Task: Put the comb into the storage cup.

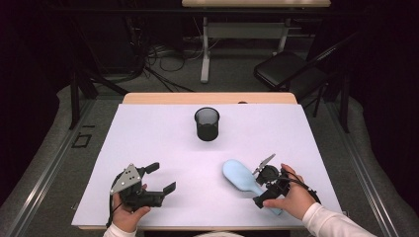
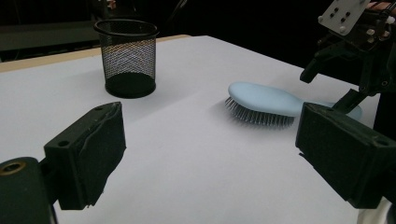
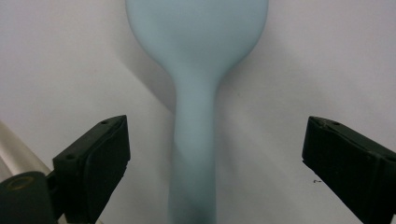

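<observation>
two grippers work over a table (image 1: 148,133) covered by a white sheet, each held in one of a person's hands at the near edge. the right gripper (image 1: 261,183) hangs over the handle of a pale blue hairbrush (image 1: 241,176), which lies bristles down on the sheet at the near right. in the right gripper view the hairbrush (image 3: 196,93) handle runs straight up the middle between the two black jaws, which stand spread wide on either side with clear white sheet between each pad and the handle; nothing is pinched. how high the jaws sit above the handle is hard to tell, since the handle is blurred up close. the left gripper (image 1: 164,178) rests at the near left, well apart from the brush, its jaws also spread and empty. a black mesh cup (image 1: 207,124) stands upright toward the far middle of the sheet, well apart from both grippers. in the left gripper view, open sheet lies between the cup (image 2: 127,58) and the brush (image 2: 268,100). beyond the table, a folding chair (image 1: 291,71) and loose cables (image 1: 163,57) sit on the floor.
</observation>
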Motion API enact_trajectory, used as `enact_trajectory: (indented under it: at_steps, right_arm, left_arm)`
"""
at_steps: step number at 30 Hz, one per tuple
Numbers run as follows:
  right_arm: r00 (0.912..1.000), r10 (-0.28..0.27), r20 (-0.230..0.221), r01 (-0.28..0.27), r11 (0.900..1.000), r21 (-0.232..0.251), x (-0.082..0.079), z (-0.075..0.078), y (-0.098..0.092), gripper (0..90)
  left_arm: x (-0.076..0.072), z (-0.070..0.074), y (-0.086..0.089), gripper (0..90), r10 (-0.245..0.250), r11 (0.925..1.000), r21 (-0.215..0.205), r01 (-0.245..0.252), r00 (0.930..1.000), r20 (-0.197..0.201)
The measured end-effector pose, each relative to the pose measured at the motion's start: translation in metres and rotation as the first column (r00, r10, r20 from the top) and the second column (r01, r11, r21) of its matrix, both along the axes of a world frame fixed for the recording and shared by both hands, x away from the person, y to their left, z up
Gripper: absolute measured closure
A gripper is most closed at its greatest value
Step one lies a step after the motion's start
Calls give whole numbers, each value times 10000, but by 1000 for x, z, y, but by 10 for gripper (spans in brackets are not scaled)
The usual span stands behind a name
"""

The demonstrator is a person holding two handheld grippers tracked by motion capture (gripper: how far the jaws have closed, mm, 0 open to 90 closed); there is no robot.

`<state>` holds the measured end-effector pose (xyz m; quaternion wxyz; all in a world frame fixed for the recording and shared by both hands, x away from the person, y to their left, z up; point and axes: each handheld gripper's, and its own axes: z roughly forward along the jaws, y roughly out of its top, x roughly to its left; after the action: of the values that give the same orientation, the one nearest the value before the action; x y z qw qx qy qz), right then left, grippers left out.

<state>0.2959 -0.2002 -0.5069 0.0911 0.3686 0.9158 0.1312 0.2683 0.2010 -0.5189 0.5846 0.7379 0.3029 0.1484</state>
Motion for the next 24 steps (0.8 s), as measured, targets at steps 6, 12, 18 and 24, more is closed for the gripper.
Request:
enact_trajectory:
  at_steps: [6,12,18,24]
  right_arm:
    - [9999,160,17,-160,9997,-163,3,-2,5,99]
    - [9997,252,-26,-253,9994,-225,3,-3,9,140]
    - [9992,398,61,-396,9990,-208,3,-4,12,164]
    - [9995,291,-148,-293,9994,-177,7,-5,14,218]
  left_arm:
    - [0,0,0,86,50,10000,57,-50,10000,25]
    - [-1,0,0,86,95,9999,54,-95,10000,-11]
    - [-2,0,1,86,169,9998,61,-169,9999,13]
    - [-2,0,2,86,219,9998,40,-220,9998,4]
